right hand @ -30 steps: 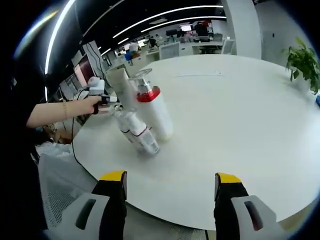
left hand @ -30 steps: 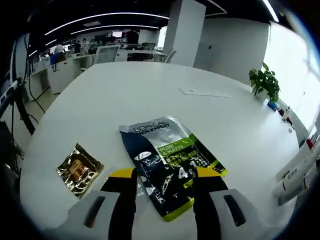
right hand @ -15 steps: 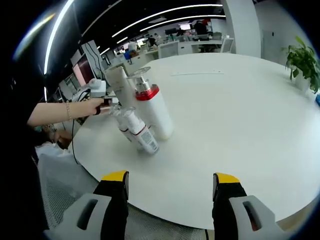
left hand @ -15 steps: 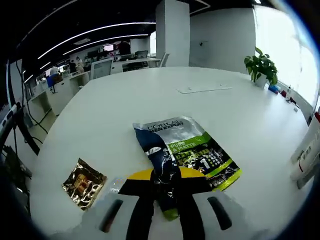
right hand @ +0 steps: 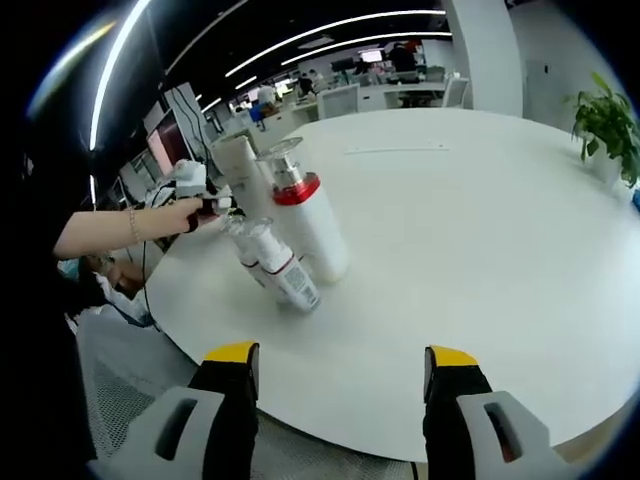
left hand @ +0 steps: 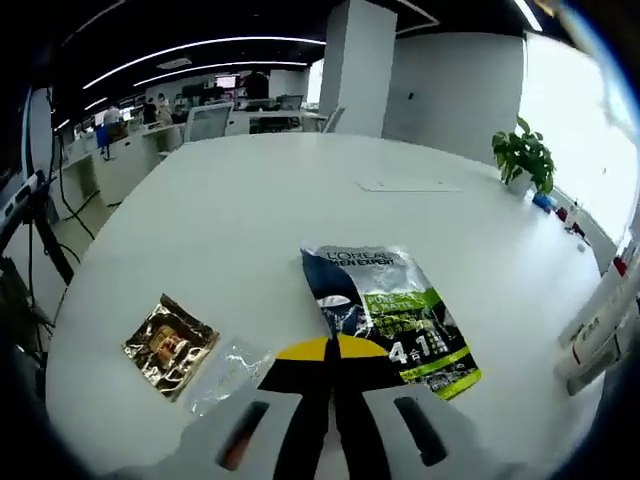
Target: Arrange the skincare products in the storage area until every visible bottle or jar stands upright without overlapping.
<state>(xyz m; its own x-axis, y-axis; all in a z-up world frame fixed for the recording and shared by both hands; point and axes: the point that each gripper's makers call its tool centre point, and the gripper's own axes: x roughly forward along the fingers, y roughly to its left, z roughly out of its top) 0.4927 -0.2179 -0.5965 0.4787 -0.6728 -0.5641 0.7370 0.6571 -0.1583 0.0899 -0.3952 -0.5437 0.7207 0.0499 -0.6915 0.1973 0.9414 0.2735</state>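
In the left gripper view my left gripper (left hand: 331,350) is shut on the near corner of a dark and green L'Oreal sachet (left hand: 391,307) lying flat on the white table (left hand: 250,210). White bottles (left hand: 603,318) show at the right edge. In the right gripper view my right gripper (right hand: 340,358) hangs open over the table's near edge, holding nothing. Beyond it a tall white bottle with a red collar (right hand: 313,228) stands upright. A smaller white bottle with a clear cap (right hand: 275,266) lies slanted against its base. A white tube (right hand: 238,165) stands behind them.
A gold packet (left hand: 166,344) and a scrap of clear plastic (left hand: 230,364) lie left of the sachet. A flat sheet (left hand: 408,186) and a potted plant (left hand: 527,161) are farther back. A person's hand (right hand: 178,213) holds the left gripper (right hand: 192,181) beside the bottles.
My left gripper's jaws closed over the sachet's near end, and the sachet has shifted slightly right and now lies mostly right of the shut jaws. The right gripper and bottles stayed put.
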